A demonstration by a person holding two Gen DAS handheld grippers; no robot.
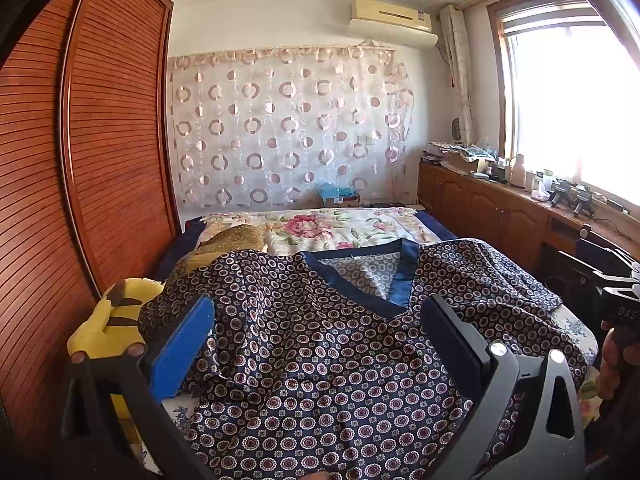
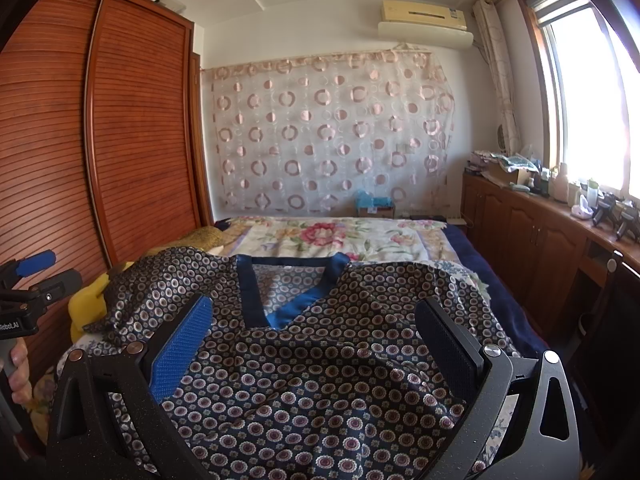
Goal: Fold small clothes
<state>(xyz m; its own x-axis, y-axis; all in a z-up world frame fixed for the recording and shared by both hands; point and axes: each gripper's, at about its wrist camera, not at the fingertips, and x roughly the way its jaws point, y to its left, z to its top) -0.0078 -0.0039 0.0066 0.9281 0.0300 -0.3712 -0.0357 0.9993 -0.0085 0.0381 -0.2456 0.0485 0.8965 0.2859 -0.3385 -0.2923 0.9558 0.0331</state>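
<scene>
The patterned top (image 1: 320, 360) lies spread on the bed (image 1: 328, 232), neckline away, ready for folding. The left gripper (image 1: 320, 344) and right gripper (image 2: 316, 344) hover above it, both wide open and empty.

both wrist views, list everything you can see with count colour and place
v-neck top: one, navy with ring print and blue neckband, spread on the bed, front up
floral quilt: one, cream with pink flowers, on the bed beyond the top
plush toy: one, yellow with brown stripes, at the bed's left edge
wardrobe: one, reddish wood with slatted doors, left
circle-print curtain: one, sheer pink, on the far wall
air conditioner: one, cream, high on the far wall
window: one, bright, right
cabinets: a row, brown, under the window, cluttered top
left gripper: fingers open, over the top
right gripper: fingers open, over the top
hand: one, holding the left gripper's handle
</scene>
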